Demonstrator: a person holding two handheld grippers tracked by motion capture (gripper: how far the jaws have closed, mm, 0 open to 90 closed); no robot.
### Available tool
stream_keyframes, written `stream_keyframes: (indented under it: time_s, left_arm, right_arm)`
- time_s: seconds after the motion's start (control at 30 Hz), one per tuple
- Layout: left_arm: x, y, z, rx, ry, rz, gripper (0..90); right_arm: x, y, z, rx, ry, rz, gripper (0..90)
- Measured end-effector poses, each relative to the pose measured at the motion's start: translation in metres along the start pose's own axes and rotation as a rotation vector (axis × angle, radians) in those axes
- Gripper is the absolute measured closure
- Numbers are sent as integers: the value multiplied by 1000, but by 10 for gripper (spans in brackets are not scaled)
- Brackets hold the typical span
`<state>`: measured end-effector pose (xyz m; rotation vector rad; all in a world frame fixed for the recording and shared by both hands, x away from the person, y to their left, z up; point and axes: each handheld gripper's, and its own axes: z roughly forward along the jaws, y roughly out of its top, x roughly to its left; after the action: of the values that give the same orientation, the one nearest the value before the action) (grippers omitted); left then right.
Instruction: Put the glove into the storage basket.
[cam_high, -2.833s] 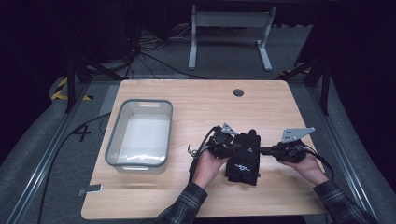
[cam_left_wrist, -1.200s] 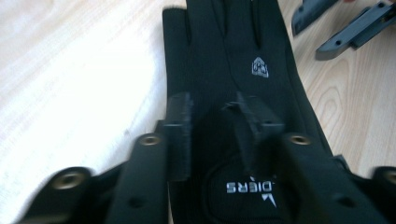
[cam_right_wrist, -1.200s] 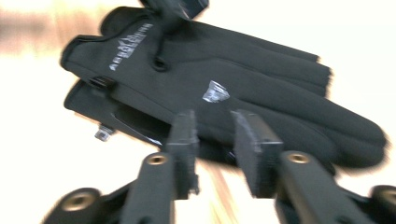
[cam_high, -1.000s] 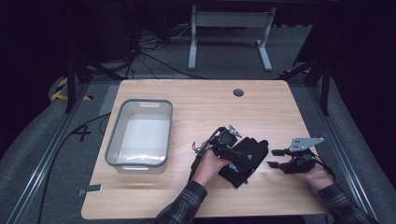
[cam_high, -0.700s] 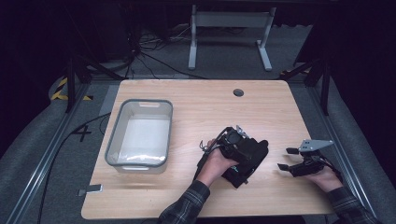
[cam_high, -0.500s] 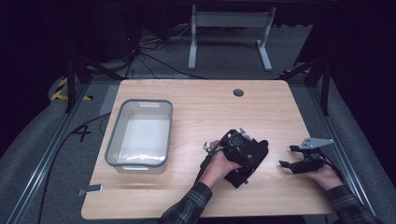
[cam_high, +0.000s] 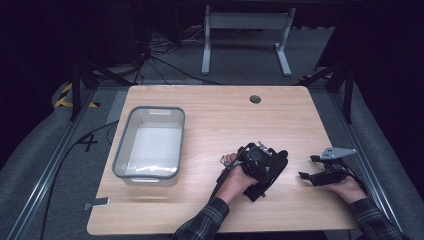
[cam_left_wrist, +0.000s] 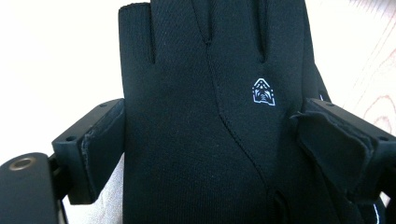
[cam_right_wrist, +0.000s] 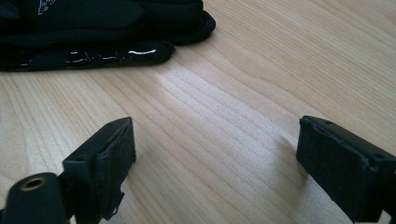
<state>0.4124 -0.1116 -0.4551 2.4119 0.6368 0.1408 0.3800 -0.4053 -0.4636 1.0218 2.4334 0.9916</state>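
Now resting near right on the tabletop: black gloves, straddled by wide-open left tool, pads just opened; right tool gaping empty, further right.

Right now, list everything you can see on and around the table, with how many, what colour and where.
Gloves: stacked, count unclear, black, front right of centre of the table.
Bin: one, grey-rimmed clear, left side.
Table: one, light wood, with a round hole near the far edge.
Metal stand: one, grey, on the floor behind.
Left gripper: one, black, jaws open astride a glove.
Right gripper: one, black, jaws open over bare wood, right of the gloves.
Sleeves: two, plaid, bottom edge.
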Motion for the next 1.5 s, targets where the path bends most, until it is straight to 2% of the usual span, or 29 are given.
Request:
stream_keyframes:
  time_s: [0.17, 0.4, 0.7, 0.83, 1.0, 1.1, 1.13, 1.17, 1.23, 1.37, 1.5]
  left_arm:
    - [1, -2, 0, -5, -18, -14, 150]
    - [0, -3, -3, -11, -25, 1, 250]
    - [0, -3, -7, -5, -68, 16, 449]
    - [1, -3, -8, -6, -92, 11, 553]
    - [2, -3, -9, -4, -114, -3, 631]
    - [2, -2, -10, -1, -114, -1, 656]
    - [3, -2, -11, 3, -126, -12, 662]
    - [4, -2, -11, -12, -134, -27, 667]
    - [5, -1, -13, -9, -148, -37, 675]
    - [4, 3, -22, 7, -148, -22, 680]
    - [4, 8, -34, -7, -142, -25, 682]
  right_arm:
    - [0, 0, 0, -1, 2, -1, 121]
    - [0, 0, 1, -3, 3, -3, 108]
    - [1, -1, 1, -2, 5, -6, 98]
    - [1, -1, 1, -3, 4, -6, 98]
    - [1, -1, 1, -3, 4, -6, 98]
    - [1, -1, 1, -3, 5, -7, 97]
    - [1, -1, 1, -3, 5, -7, 97]
    - [1, -1, 1, -4, 5, -7, 97]
    - [1, -1, 1, -5, 6, -8, 97]
    - [1, -1, 1, -6, 7, -8, 97]
    - [1, -1, 1, -7, 6, -6, 97]
